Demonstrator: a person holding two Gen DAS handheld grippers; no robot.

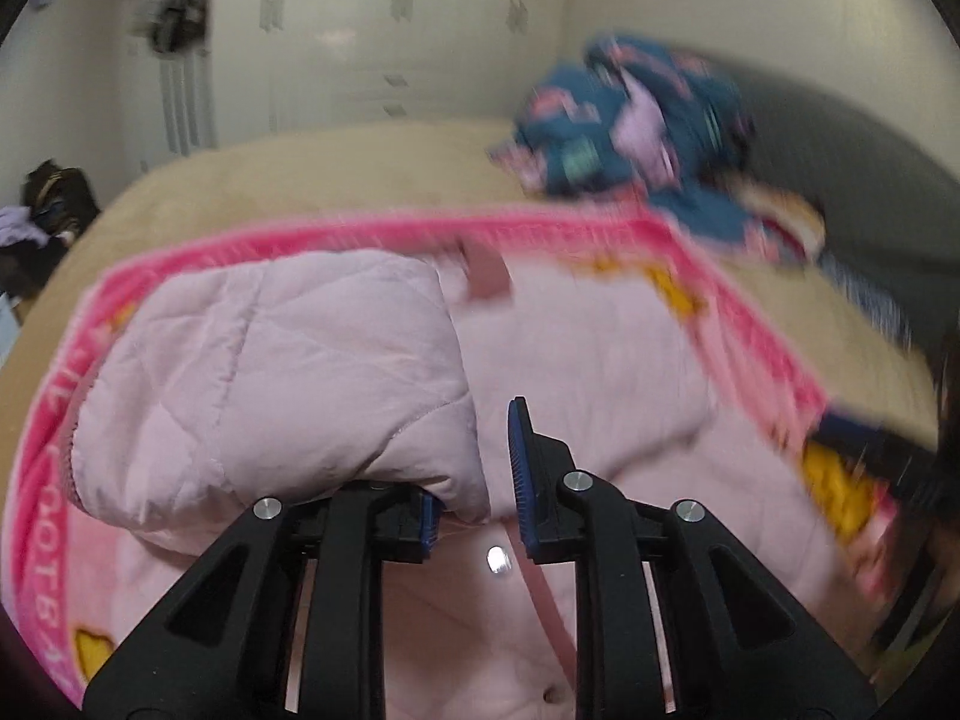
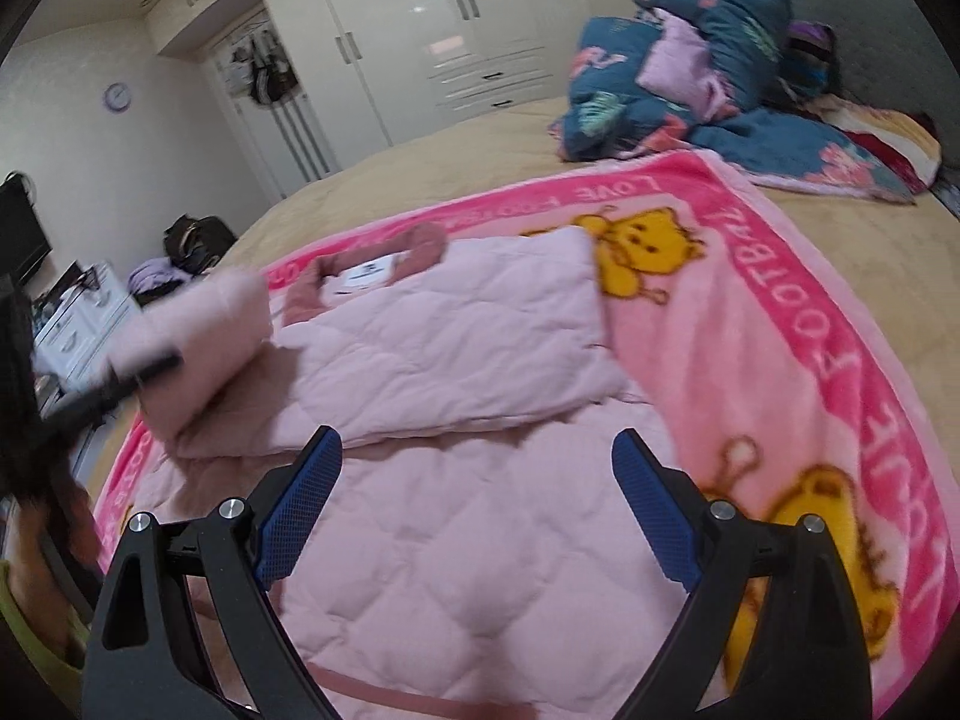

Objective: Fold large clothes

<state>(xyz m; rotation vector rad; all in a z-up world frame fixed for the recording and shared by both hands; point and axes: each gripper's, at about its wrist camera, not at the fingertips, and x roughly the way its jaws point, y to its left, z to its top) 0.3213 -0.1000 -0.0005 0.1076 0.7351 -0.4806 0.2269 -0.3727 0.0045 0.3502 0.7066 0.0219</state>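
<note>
We are pinching the sleeve (image 1: 288, 372) in our left gripper (image 1: 474, 480) and swinging it over the jacket (image 2: 456, 540) on the blanket (image 2: 810, 300). Our right gripper (image 2: 480, 480) is hanging open. Moving fast, the sleeve may slip out or land crooked.

Quilted jacket (image 2: 432, 360) lying on a blanket (image 2: 780, 312) spread over the bed (image 2: 420, 174). One sleeve (image 2: 198, 348) raised at the jacket's left side, over the left tongs (image 1: 474, 480); right tongs (image 2: 474, 504) above the jacket's near part. Heap of bedding (image 2: 690, 72) behind, at the bed's far right. Wardrobe (image 2: 420, 30) beyond the bed.
</note>
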